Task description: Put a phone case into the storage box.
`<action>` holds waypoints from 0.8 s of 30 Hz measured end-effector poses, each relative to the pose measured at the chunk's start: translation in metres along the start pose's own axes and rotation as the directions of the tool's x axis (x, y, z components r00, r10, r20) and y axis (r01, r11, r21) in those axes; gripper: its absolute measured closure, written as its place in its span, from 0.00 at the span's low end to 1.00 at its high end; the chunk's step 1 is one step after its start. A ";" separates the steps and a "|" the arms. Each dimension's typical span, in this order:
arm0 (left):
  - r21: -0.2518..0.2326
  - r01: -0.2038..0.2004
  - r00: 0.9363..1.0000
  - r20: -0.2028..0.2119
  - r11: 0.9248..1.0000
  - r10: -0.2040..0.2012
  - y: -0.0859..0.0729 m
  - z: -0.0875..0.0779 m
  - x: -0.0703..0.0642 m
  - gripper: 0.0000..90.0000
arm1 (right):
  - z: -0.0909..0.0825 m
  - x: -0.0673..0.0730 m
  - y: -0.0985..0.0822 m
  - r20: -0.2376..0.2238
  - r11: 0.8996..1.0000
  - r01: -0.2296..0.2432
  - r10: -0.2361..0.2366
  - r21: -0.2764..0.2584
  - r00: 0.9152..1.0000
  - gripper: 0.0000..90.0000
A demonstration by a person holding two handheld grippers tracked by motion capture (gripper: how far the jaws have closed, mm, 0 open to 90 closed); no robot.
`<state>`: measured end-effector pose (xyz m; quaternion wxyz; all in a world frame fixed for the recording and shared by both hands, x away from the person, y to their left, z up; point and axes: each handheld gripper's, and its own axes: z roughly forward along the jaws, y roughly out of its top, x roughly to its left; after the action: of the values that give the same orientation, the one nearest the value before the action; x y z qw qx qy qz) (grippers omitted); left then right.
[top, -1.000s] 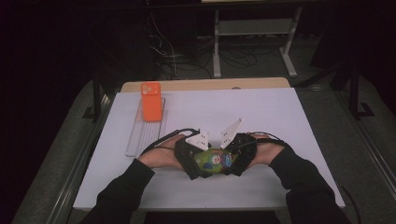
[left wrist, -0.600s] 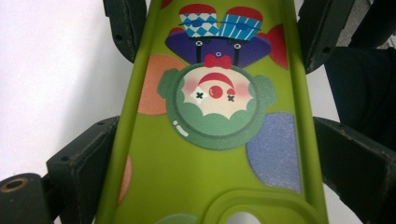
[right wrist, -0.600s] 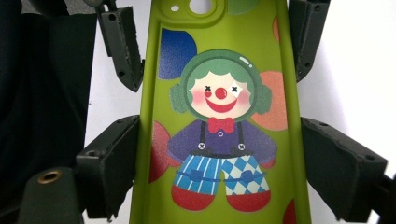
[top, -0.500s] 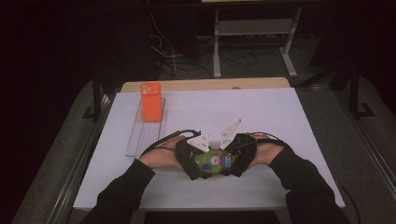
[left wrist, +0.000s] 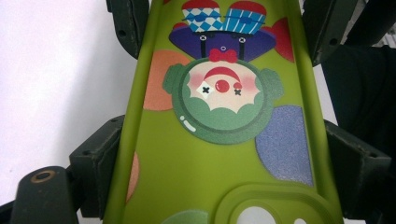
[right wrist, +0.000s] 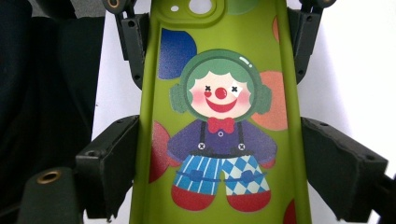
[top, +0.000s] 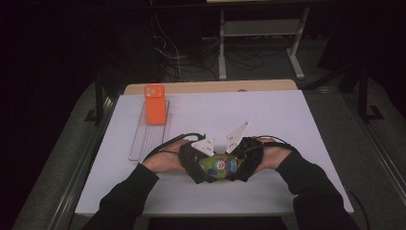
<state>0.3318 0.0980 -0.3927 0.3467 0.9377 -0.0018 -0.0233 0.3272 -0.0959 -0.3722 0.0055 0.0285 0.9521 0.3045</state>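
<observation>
A white worktop [top: 287, 124] with a wooden back edge stands in a dark room, cables and a grey metal stand on the floor behind it. An orange phone [top: 154, 104] rests on a clear tray [top: 143, 143] at its left. Near the front edge, the left hand-held gripper [top: 203, 165], its jaws having just closed, and the right hand-held gripper [top: 234, 163] both clamp a green clown phone case [top: 219, 166] from opposite ends.
</observation>
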 end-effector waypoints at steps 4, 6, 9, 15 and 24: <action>0.004 0.004 1.000 0.013 1.000 -0.004 -0.001 -0.001 0.001 0.16 | 0.001 0.000 -0.001 -0.009 1.000 -0.008 0.008 -0.015 1.000 0.16; 0.000 0.008 1.000 0.015 1.000 -0.008 -0.001 -0.002 0.002 0.17 | 0.000 -0.001 -0.003 -0.013 0.999 -0.026 0.025 -0.038 1.000 0.11; -0.006 0.037 0.999 0.007 0.999 -0.036 -0.004 -0.003 0.003 0.17 | -0.003 -0.003 -0.004 -0.012 0.997 -0.041 0.040 -0.065 0.999 0.07; -0.018 0.097 0.994 -0.045 0.995 -0.098 -0.008 -0.007 0.008 0.17 | -0.018 -0.010 -0.012 0.064 0.987 -0.104 0.112 -0.120 0.992 0.04; -0.032 0.204 0.965 -0.161 0.978 -0.207 -0.011 -0.007 0.010 0.17 | -0.035 -0.019 -0.031 0.139 0.942 -0.251 0.285 -0.222 0.948 0.03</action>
<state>0.3417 0.1112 -0.3951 0.3487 0.9288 0.1241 0.0180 0.3431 -0.1427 -0.3617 0.0477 0.1834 0.8995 0.3937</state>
